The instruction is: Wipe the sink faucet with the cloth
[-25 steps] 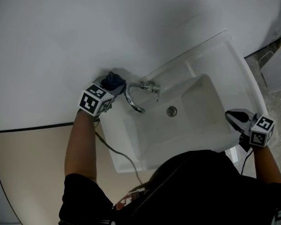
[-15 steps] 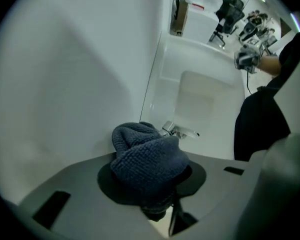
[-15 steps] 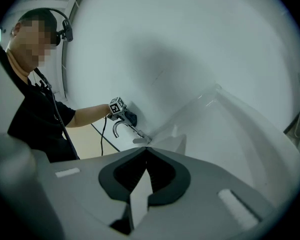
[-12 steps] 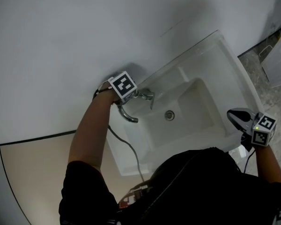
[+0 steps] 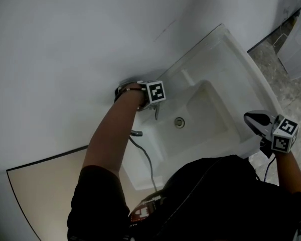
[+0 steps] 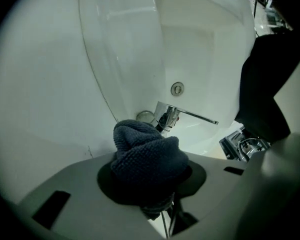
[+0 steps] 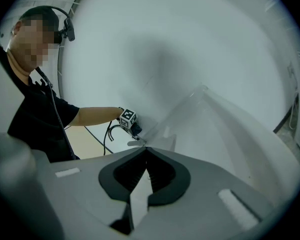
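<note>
Nearest the camera: one person, black shirt (image 5: 210,200), two handheld grippers, one marker cube on each.

Right gripper (image 7: 145,156): jaws clenched together, nothing between them. It sits at the near right rim of the sink (image 5: 251,69), pointing across the basin, well apart from the faucet.

One dark cable (image 5: 146,159) runs from under the left forearm (image 5: 115,134) over the near left edge of the sink, down to the torso.

Left gripper (image 5: 154,93): over the back left of the basin, tipped downward. Its jaws grasp one cloth (image 6: 140,151), a dark blue knit bunched into a lump that bulges out past the jaw pads.

Just beyond the cloth: one chrome faucet (image 6: 166,116) with one thin straight lever (image 6: 197,117) sticking out to the side. In the left gripper view the top edge of the cloth overlaps the faucet base. Whether it actually touches there cannot be confirmed.

Further into the basin: one round drain (image 5: 179,122), in the middle of the white bowl and apart from the faucet.

Sink count: one, white and rectangular, mounted against a plain white wall (image 5: 65,44).

Below left of the sink in the head view: one beige panel (image 5: 45,185) with a dark edge line.
</note>
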Demonstrator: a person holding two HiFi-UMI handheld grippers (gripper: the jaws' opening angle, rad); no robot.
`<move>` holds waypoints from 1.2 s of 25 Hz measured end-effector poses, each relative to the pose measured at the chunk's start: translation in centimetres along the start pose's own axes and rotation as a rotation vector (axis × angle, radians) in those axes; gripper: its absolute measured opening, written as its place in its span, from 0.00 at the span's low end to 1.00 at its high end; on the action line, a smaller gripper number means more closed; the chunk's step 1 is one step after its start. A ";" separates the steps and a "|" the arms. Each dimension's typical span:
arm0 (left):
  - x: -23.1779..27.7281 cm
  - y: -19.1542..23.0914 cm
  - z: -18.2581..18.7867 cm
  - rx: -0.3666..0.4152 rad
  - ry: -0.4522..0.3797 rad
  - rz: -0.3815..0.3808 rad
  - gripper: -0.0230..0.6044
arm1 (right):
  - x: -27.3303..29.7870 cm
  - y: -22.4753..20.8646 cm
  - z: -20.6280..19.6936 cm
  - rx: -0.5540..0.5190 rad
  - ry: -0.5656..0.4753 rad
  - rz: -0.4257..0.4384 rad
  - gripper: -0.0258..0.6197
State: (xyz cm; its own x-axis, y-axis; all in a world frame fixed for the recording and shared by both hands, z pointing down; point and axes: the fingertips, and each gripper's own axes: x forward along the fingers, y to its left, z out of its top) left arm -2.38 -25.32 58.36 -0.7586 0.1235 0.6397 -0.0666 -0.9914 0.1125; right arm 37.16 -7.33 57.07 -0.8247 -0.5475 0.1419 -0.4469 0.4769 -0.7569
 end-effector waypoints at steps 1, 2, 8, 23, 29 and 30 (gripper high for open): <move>-0.3 0.2 0.5 -0.027 -0.043 -0.018 0.22 | -0.2 -0.1 0.0 0.003 -0.008 -0.003 0.04; -0.6 0.5 1.2 -0.065 -0.108 -0.032 0.22 | -0.4 -0.2 0.1 0.005 -0.016 -0.005 0.04; 0.7 1.1 2.3 -0.255 -0.227 -0.060 0.22 | -1.0 -0.7 0.1 0.014 -0.029 -0.016 0.04; 0.2 0.2 3.7 -0.302 -0.295 -0.060 0.19 | -0.6 0.2 -0.1 0.014 -0.021 -0.005 0.04; -0.8 -0.1 4.2 -0.121 -0.312 0.110 0.19 | -0.3 0.8 0.3 -0.001 -0.028 0.006 0.04; -0.9 -0.2 4.4 -0.076 -0.296 0.150 0.19 | -0.2 1.0 0.2 -0.004 -0.026 0.011 0.04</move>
State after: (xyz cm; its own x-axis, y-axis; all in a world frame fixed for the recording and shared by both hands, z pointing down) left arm 1.11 -25.09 61.10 -0.5436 -0.0282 0.8389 -0.0249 -0.9985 -0.0497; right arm 36.94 -6.93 56.14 -0.8200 -0.5602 0.1170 -0.4393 0.4852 -0.7560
